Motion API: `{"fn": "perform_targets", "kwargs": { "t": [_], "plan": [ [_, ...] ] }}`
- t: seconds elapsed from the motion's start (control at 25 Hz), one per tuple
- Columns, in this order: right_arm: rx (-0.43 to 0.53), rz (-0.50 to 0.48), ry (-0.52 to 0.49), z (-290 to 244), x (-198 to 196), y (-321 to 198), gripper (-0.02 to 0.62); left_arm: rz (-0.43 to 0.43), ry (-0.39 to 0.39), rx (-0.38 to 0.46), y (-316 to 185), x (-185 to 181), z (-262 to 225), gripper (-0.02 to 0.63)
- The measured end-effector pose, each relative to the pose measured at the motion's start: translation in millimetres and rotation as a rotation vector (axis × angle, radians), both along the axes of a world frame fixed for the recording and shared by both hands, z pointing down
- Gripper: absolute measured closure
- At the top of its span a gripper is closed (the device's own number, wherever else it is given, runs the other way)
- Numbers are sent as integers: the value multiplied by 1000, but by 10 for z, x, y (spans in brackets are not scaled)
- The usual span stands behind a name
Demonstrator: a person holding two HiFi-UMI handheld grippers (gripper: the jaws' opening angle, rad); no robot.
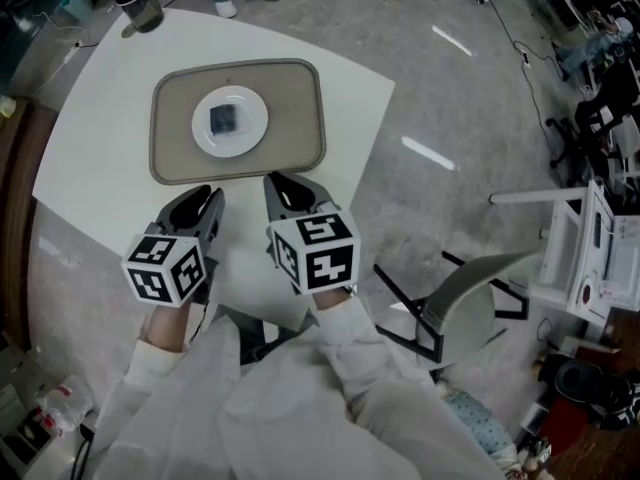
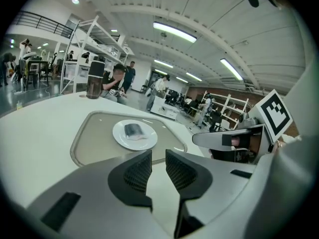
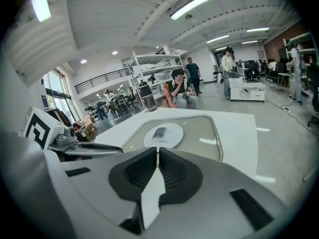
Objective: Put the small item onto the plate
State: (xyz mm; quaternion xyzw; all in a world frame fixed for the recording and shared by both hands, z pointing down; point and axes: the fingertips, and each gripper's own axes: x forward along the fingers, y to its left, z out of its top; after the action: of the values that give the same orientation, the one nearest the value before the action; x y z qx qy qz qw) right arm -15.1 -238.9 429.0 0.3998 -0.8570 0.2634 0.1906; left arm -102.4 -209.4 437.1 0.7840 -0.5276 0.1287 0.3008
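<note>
Item point(image 1: 224, 119) status, inspector?
– On plate point(image 1: 252, 136), far centre. Judged light, soft-wrapped; grip its long sides. Left gripper point(image 2: 158, 166) jaws apart, empty; right gripper point(image 3: 157, 156) jaws together, empty; both near

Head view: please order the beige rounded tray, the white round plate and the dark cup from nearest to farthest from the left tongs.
1. Beige rounded tray, directly ahead.
2. White round plate, at the tray's centre.
3. Dark cup, far left corner of the white table.
</note>
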Motion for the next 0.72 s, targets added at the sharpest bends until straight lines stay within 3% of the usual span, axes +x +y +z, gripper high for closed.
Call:
{"fn": "perform_targets", "kwargs": {
  "t": [0.48,0.72],
  "plan": [
    [22,-139,-73,-280,201,767,577,-59,34,122,709,439,-385,578],
    [56,-226,-122,-432,226,1050,577,-62,91,175,954,651,-516,594]
  ]
}}
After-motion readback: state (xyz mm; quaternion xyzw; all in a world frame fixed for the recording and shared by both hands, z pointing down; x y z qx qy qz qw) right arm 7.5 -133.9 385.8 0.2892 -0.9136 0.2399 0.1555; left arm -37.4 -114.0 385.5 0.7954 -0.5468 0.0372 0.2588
